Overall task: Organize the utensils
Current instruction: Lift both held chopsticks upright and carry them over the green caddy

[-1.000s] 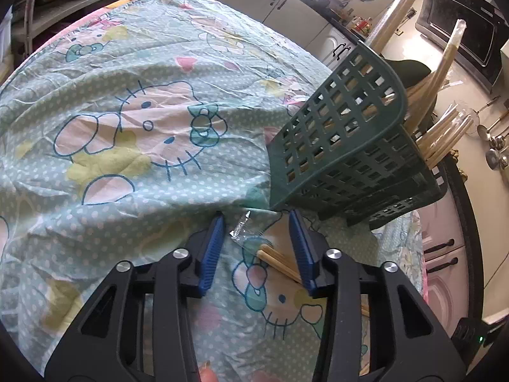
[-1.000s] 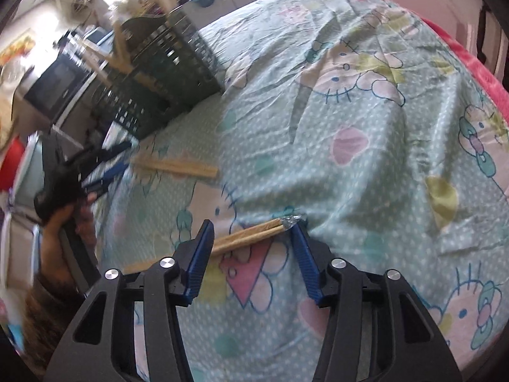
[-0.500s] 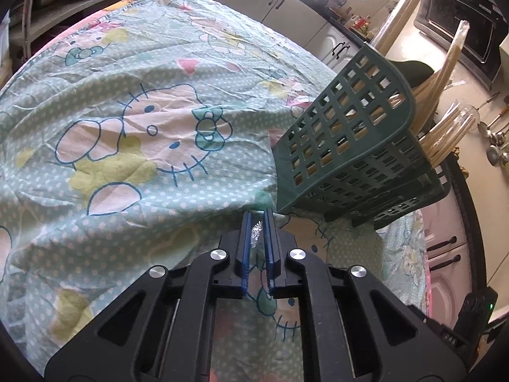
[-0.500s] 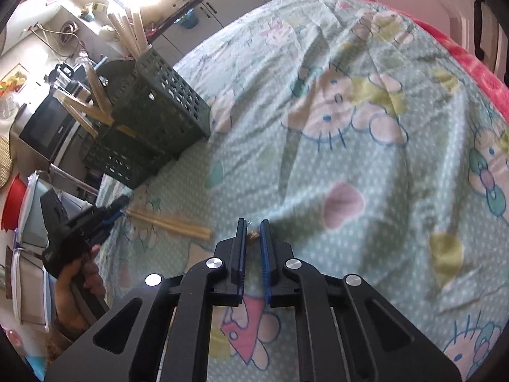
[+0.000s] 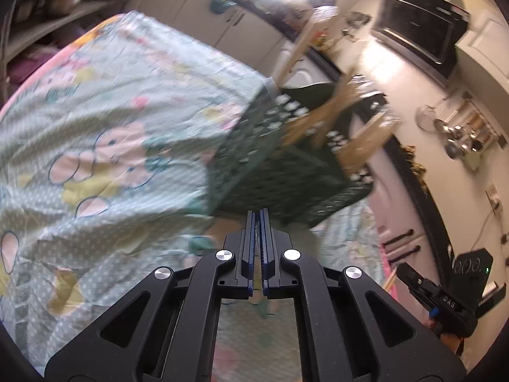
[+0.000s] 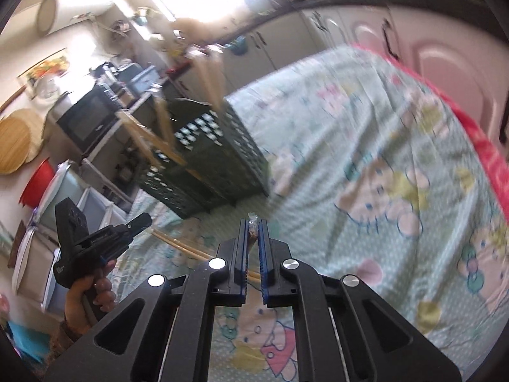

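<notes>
Well along, by the look of it: dark green perforated plastic basket (image 6: pixel 219 156) on the cartoon-print pale green cloth (image 6: pixel 366 165) already bristling with wrapped wooden chopsticks leaning toward eleven and twelve o'clock, and, as far as shows, two pairs left to drop in. Left gripper (image 5: pixel 257 219) pinched tight on the clear wrapper end of one pair (image 6: pixel 181 245), long axis running from eleven down to five o'clock in the right wrist view. Right gripper (image 6: pixel 253 232) clamped on the wrapped tip of the other pair (image 6: pixel 252 235), shaft pointing back toward six o'clock, mostly hidden.
</notes>
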Tool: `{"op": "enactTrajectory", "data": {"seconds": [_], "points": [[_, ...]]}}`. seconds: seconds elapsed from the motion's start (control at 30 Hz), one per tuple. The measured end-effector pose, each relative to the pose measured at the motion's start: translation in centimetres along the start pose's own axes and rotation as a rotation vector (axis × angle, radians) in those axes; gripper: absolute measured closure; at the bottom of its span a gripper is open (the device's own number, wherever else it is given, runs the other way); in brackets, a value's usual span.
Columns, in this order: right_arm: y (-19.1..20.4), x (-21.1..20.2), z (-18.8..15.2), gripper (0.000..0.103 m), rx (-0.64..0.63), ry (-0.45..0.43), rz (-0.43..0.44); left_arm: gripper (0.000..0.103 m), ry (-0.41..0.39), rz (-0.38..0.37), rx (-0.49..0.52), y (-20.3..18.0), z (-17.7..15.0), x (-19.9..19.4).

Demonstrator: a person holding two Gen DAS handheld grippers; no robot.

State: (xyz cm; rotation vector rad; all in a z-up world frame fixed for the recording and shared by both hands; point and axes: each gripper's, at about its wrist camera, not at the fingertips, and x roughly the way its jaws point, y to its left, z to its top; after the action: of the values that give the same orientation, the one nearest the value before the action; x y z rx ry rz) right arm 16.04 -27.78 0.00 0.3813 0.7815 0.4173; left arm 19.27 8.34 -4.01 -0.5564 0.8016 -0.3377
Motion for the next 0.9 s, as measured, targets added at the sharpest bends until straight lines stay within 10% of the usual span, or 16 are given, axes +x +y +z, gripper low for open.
{"op": "enactTrajectory", "data": {"seconds": [0.9], "points": [[6.7, -6.5, 4.3, 0.098, -0.253, -0.174, 0.106, 0.103, -0.118, -0.132, 0.380, -15.7, 3.2, -6.4]]}}
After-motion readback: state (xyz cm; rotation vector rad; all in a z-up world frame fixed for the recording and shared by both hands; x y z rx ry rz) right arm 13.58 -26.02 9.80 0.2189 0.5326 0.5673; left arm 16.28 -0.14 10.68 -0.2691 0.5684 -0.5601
